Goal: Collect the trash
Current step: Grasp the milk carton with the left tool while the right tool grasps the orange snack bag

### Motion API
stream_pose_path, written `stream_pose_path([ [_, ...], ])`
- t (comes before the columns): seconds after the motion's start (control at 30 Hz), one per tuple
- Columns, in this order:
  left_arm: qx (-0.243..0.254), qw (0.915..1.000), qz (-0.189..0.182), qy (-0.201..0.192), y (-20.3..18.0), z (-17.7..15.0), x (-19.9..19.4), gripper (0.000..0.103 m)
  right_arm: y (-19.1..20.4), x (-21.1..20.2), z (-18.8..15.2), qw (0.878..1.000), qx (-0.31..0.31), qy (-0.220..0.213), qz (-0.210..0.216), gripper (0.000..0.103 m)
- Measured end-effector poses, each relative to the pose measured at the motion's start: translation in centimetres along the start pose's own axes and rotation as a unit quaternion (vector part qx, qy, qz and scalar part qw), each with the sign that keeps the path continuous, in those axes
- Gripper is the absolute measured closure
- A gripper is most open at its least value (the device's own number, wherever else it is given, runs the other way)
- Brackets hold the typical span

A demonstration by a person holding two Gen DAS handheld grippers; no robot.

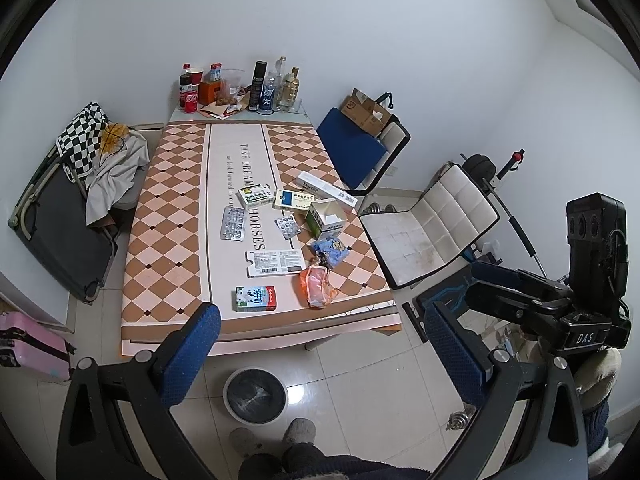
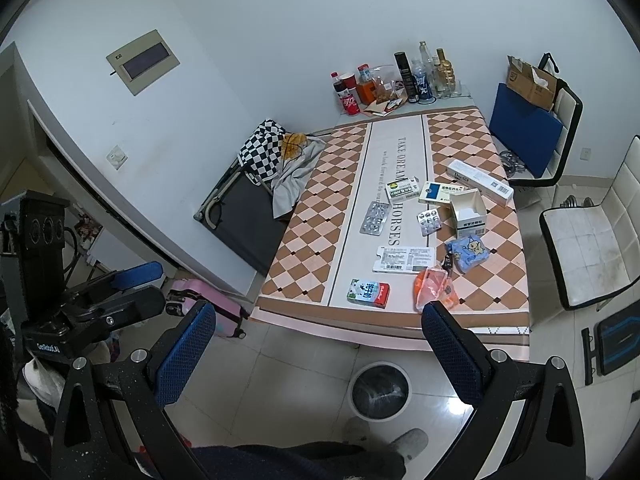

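Trash lies on the checked table (image 1: 168,208): a green milk carton (image 1: 255,298), an orange wrapper (image 1: 318,286), a blue packet (image 1: 330,250), a flat white card (image 1: 276,263), blister packs (image 1: 233,223), and several medicine boxes (image 1: 256,195). A round white bin (image 1: 255,395) with a dark liner stands on the floor in front of the table. My left gripper (image 1: 324,354) is open and empty, above the floor short of the table edge. My right gripper (image 2: 320,354) is open and empty too, above the bin (image 2: 379,389). The carton (image 2: 368,292) and wrapper (image 2: 434,286) lie just beyond it.
Bottles and cans (image 1: 240,88) crowd the table's far end. A white chair (image 1: 428,228) and a chair with a blue cushion (image 1: 354,146) stand right of the table. A folded cot with clothes (image 1: 80,184) and a pink suitcase (image 1: 28,350) are left.
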State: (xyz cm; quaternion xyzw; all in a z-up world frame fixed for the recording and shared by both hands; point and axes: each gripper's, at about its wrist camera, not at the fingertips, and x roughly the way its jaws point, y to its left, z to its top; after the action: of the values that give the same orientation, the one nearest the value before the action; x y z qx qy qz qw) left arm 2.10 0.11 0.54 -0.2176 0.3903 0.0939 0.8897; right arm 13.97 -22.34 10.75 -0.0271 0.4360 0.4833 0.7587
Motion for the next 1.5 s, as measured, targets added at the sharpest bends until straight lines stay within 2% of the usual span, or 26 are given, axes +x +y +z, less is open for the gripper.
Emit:
stream_pose_path([
  [0.17, 0.001, 1.0, -0.006, 0.007, 1.8, 0.2, 1.3, 0.0, 0.4, 1.1, 0.3, 1.0, 0.011, 0.0, -0.007, 0.0],
  [0.27, 0.007, 0.9999, 0.003, 0.01, 2.8, 0.4, 2.2, 0.0, 0.6, 2.0, 0.4, 1.0, 0.021, -0.004, -0.014, 0.0],
  [0.37, 0.013, 0.9994, 0.029, 0.012, 3.9, 0.5, 3.7, 0.0, 0.1, 3.3, 0.2, 0.999, 0.039, -0.006, -0.02, 0.0],
  [0.43, 0.017, 0.9975, 0.068, 0.012, 4.6, 0.6, 5.2, 0.0, -0.8, 4.8, 0.2, 0.998, 0.057, -0.007, -0.032, 0.0],
  [0.5, 0.018, 0.9932, 0.114, 0.017, 5.7, 0.8, 7.7, 0.0, -2.3, 6.2, 0.1, 0.996, 0.076, -0.003, -0.046, 0.0],
  [0.57, 0.01, 0.9888, 0.144, 0.035, 6.8, 0.9, 10.4, 0.0, -4.6, 8.6, 0.4, 0.992, 0.099, 0.006, -0.072, 0.0],
  [0.7, -0.03, 0.9786, 0.177, 0.1, 10.1, 0.6, 18.0, 0.0, -10.8, 14.0, 0.8, 0.982, 0.145, 0.037, -0.118, 0.0],
  [0.77, -0.049, 0.9712, 0.195, 0.127, 11.0, 0.2, 21.4, 0.0, -14.9, 18.2, 0.9, 0.973, 0.169, 0.069, -0.139, 0.0],
  [0.8, -0.063, 0.9654, 0.206, 0.146, 11.8, 0.0, 24.1, 0.0, -16.4, 19.6, 0.7, 0.971, 0.174, 0.078, -0.146, 0.0],
  [0.87, -0.092, 0.953, 0.221, 0.186, 13.0, -0.6, 28.1, 0.0, -20.5, 24.1, 0.2, 0.958, 0.2, 0.117, -0.168, 0.0],
  [0.9, -0.107, 0.9483, 0.219, 0.203, 13.2, -1.0, 29.4, 0.0, -21.7, 25.6, 0.0, 0.955, 0.21, 0.13, -0.167, 0.0],
  [0.97, -0.163, 0.9319, 0.211, 0.246, 14.5, -2.1, 33.2, 0.0, -24.2, 29.2, -0.7, 0.947, 0.226, 0.16, -0.161, 0.0],
  [1.0, -0.184, 0.9257, 0.208, 0.258, 15.0, -2.5, 34.1, 0.0, -25.0, 30.5, -1.0, 0.944, 0.23, 0.171, -0.164, 0.0],
  [1.07, -0.253, 0.9065, 0.198, 0.274, 16.2, -3.5, 36.4, 0.001, -26.8, 33.3, -1.3, 0.939, 0.233, 0.192, -0.163, 0.001],
  [1.1, -0.276, 0.9009, 0.193, 0.274, 16.4, -3.8, 37.1, 0.002, -27.4, 34.5, -1.5, 0.939, 0.237, 0.197, -0.156, 0.002],
  [1.17, -0.346, 0.8798, 0.179, 0.273, 17.3, -4.6, 38.2, 0.006, -28.4, 36.4, -1.7, 0.936, 0.245, 0.209, -0.141, 0.015],
  [1.2, -0.367, 0.8722, 0.174, 0.273, 17.4, -4.8, 38.4, 0.01, -28.3, 36.9, -1.9, 0.934, 0.247, 0.217, -0.136, 0.02],
  [1.27, -0.42, 0.8453, 0.168, 0.284, 17.9, -5.8, 39.4, 0.026, -28.6, 38.6, -2.2, 0.932, 0.247, 0.236, -0.123, 0.039],
  [1.3, -0.443, 0.8341, 0.162, 0.285, 18.1, -6.3, 39.7, 0.025, -28.8, 39.1, -2.3, 0.931, 0.248, 0.241, -0.115, 0.043],
  [1.33, -0.475, 0.825, 0.155, 0.265, 18.3, -6.6, 39.4, 0.026, -28.8, 39.5, -2.3, 0.931, 0.25, 0.243, -0.108, 0.054],
  [1.37, -0.493, 0.8144, 0.159, 0.262, 18.3, -6.7, 39.2, 0.029, -28.8, 39.7, -2.3, 0.932, 0.25, 0.243, -0.104, 0.058],
  [1.4, -0.503, 0.8074, 0.164, 0.261, 18.2, -6.6, 39.0, 0.03, -28.6, 39.8, -2.2, 0.933, 0.245, 0.243, -0.104, 0.06],
  [1.43, -0.506, 0.8053, 0.17, 0.259, 18.1, -6.6, 38.8, 0.033, -28.4, 39.9, -2.0, 0.935, 0.24, 0.239, -0.102, 0.069],
  [1.5, -0.499, 0.8069, 0.188, 0.254, 17.7, -6.3, 38.3, 0.036, -27.9, 40.0, -1.7, 0.938, 0.234, 0.237, -0.098, 0.075],
])
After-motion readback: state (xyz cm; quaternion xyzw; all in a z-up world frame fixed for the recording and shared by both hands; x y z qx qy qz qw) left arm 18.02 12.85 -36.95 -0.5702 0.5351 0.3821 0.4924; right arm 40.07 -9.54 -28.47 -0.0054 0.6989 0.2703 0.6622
